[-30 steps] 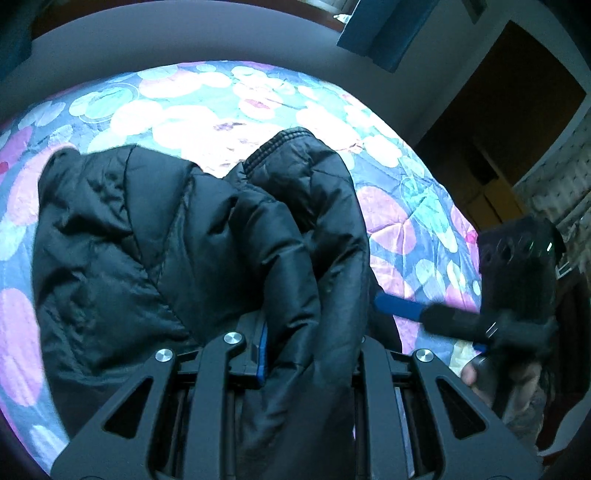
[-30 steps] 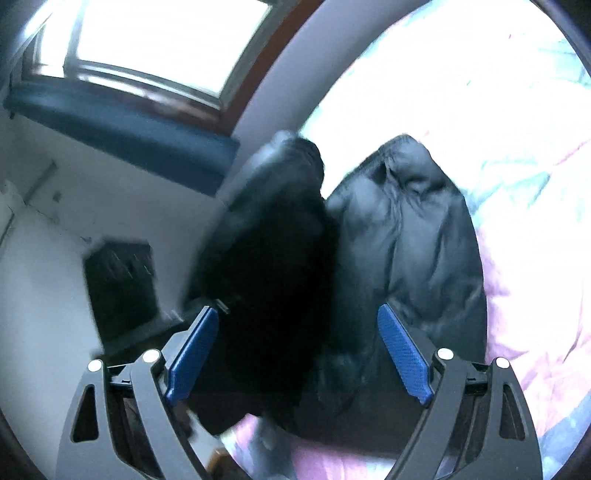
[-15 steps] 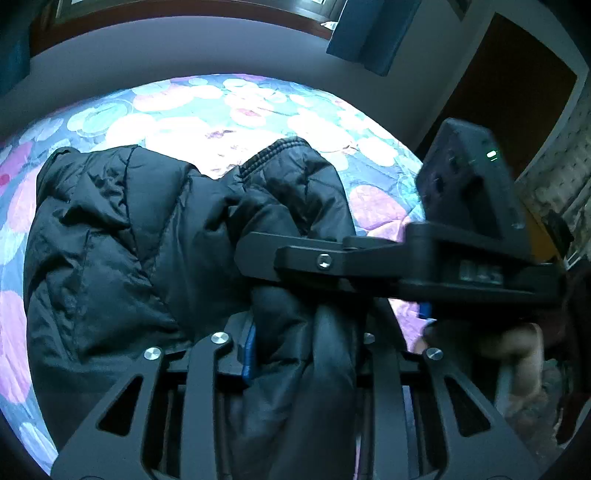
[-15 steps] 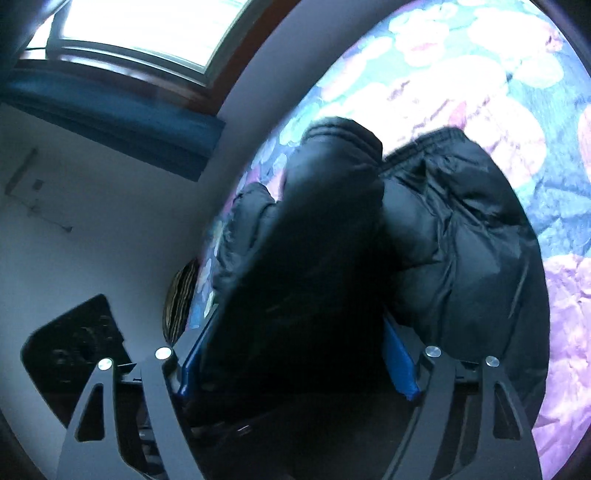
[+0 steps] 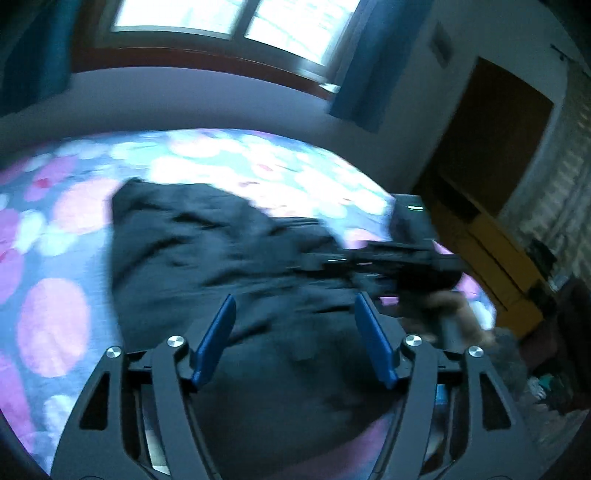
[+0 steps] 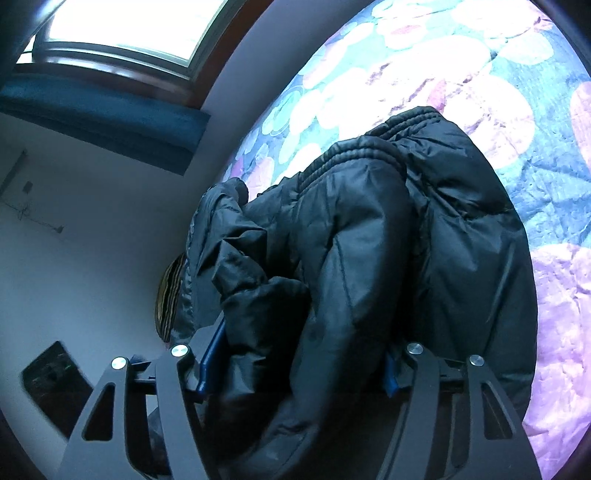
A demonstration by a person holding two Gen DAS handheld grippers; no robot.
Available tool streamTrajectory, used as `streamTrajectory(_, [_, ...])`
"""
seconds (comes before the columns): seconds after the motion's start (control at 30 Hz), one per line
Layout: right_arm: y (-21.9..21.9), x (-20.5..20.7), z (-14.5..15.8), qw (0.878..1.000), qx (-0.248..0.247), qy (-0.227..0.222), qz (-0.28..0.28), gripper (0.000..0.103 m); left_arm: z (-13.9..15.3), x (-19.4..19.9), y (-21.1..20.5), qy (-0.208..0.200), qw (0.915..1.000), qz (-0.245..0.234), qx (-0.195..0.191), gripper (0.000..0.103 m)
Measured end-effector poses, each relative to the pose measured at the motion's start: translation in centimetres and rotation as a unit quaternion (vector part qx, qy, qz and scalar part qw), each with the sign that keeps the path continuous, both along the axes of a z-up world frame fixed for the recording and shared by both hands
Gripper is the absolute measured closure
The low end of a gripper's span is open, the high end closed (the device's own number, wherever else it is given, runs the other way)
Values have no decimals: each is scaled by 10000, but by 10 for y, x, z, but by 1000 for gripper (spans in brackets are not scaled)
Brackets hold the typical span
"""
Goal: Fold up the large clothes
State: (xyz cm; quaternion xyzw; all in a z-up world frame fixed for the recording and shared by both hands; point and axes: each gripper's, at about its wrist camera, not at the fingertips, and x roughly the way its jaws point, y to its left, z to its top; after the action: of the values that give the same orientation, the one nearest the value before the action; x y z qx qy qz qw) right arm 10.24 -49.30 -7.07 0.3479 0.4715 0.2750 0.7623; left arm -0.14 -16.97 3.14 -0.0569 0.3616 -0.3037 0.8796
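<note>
So the bed [image 5: 55, 236] takes up most of both views, covered in a bedspread with big pink, white and pale green circles on blue. The wall and a bright window [image 5: 207, 18] with blue curtains [image 5: 365, 74] run along its far edge, and there's a dark doorway [image 5: 491, 147] off past the right-hand corner in the left wrist view.

The black puffer jacket [image 6: 369, 258] is lying on the bed, bunched up in a heap near the edge closest to the cameras. In the right wrist view you can see its ribbed hem or cuff humped up at the top, quilted panels folded over each other, and part of it spilling toward the bed's left edge by the wall.

Right gripper [image 6: 295, 365]: a thick fold of the jacket sits between the blue pads and fills the gap; the jaws are closing on it.

Left gripper [image 5: 295, 332]: jaws are opening, blue pads spread apart, jacket fabric lying below and between them but not pinched. That view is pretty motion-blurred. You can also see the right gripper [image 5: 369, 262] there, reaching in over the jacket from the right, with a hand [image 5: 450, 314] on its grip.
</note>
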Motion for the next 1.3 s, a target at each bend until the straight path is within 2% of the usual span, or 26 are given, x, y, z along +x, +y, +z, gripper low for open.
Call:
streamTrajectory(0.13, [0,-1,6,10000,-23,-35,55,28,-34,18,36,353,9981,499,47,35])
streamTrajectory(0.23, [7,-1,7,9999,-81,-36,131,27,-51,26,45,477,9974,508,-158,26])
streamTrajectory(0.37, [21,2,10,9995,-238,-91,205,27,-59,33,42,447,9980,340,-279,24])
streamTrajectory(0.43, [28,0,17,9977,-573,-319,151,61,-63,33,42,412,9984,305,-247,24])
streamTrajectory(0.47, [30,-1,21,9966,-689,-438,141,72,-62,33,41,379,9985,312,-222,24])
streamTrajectory(0.5, [31,-5,29,9944,-845,-634,102,78,-61,31,40,352,9986,322,-213,24])
streamTrajectory(0.63, [21,-18,55,9876,-1098,-1116,-124,85,-44,23,40,91,9989,287,-372,25])
streamTrajectory(0.7, [10,-21,63,9841,-1262,-1226,-228,86,-32,15,41,-131,9984,230,-508,25])
streamTrajectory(0.8, [-19,-17,52,9861,-1215,-1034,-471,86,-23,5,34,-354,9986,20,-403,25])
streamTrajectory(0.9, [-49,-12,23,9905,-1015,-674,-645,86,-29,-1,25,-312,9990,-144,-274,24])
streamTrajectory(1.03, [-78,-8,-25,9968,-248,-197,-729,83,-44,13,18,-67,9994,-109,-319,24])
streamTrajectory(1.1, [-82,-7,-36,9976,-83,-107,-674,79,-52,22,13,111,9991,-192,-367,21])
streamTrajectory(1.2, [-81,-10,-30,9977,-234,-129,-620,71,-67,31,9,322,9990,-145,-283,18])
streamTrajectory(1.3, [-80,-16,-11,9940,-800,-221,-718,60,-78,37,13,556,9978,-48,-348,17])
